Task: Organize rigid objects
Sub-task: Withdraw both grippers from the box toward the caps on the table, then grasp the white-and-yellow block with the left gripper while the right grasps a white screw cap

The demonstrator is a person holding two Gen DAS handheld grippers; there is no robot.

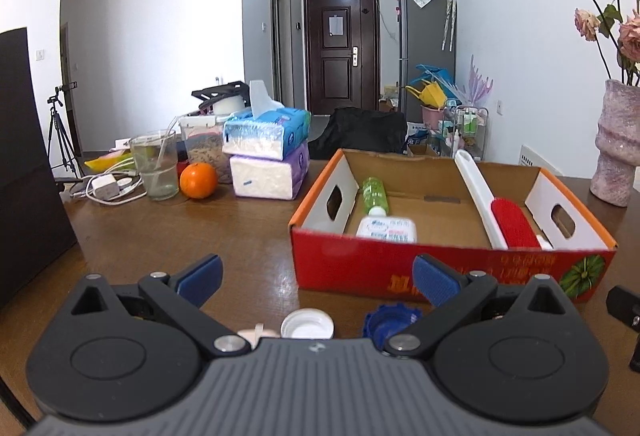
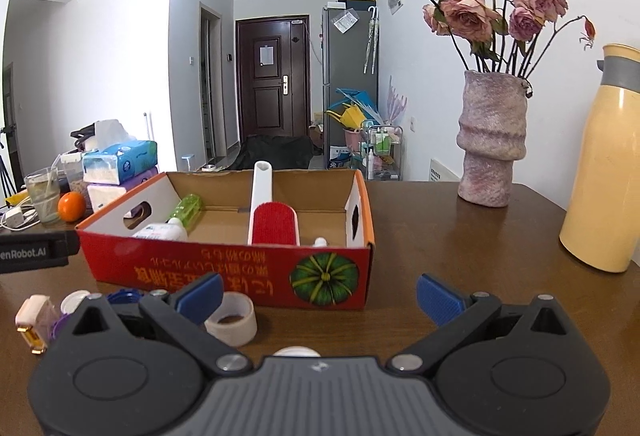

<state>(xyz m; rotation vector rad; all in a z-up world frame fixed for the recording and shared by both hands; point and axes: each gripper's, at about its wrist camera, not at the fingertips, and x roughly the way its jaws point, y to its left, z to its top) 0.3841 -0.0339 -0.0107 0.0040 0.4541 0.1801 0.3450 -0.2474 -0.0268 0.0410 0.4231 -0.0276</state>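
Closest to the left camera, the left gripper (image 1: 318, 278) hangs low over the brown table (image 1: 160, 232) with its jaws spread wide and nothing between them; a white cap (image 1: 307, 323) and a blue cap (image 1: 390, 318) lie on the wood just ahead of it, at about 12 and 1 o'clock. Beyond them, toward 1 o'clock, stands the red cardboard box (image 1: 400, 268) — inside it a green bottle (image 1: 375, 194) and a white bottle (image 1: 386, 228) lie along the left side, and a white lint brush (image 1: 496, 212) with a red pad leans against the back wall on the right. At 10 o'clock sit an orange (image 1: 198, 180), a glass (image 1: 155, 166) and stacked tissue packs (image 1: 268, 156). The right gripper (image 2: 320, 296) is likewise wide open and holds nothing; a roll of tape (image 2: 232, 318) rests on the table just beside its left finger, touching the box front. A small perfume bottle (image 2: 32, 320) lies at 9 o'clock — a vase (image 2: 492, 140) of dried roses and a yellow flask (image 2: 604, 160) stand off toward 2 o'clock.
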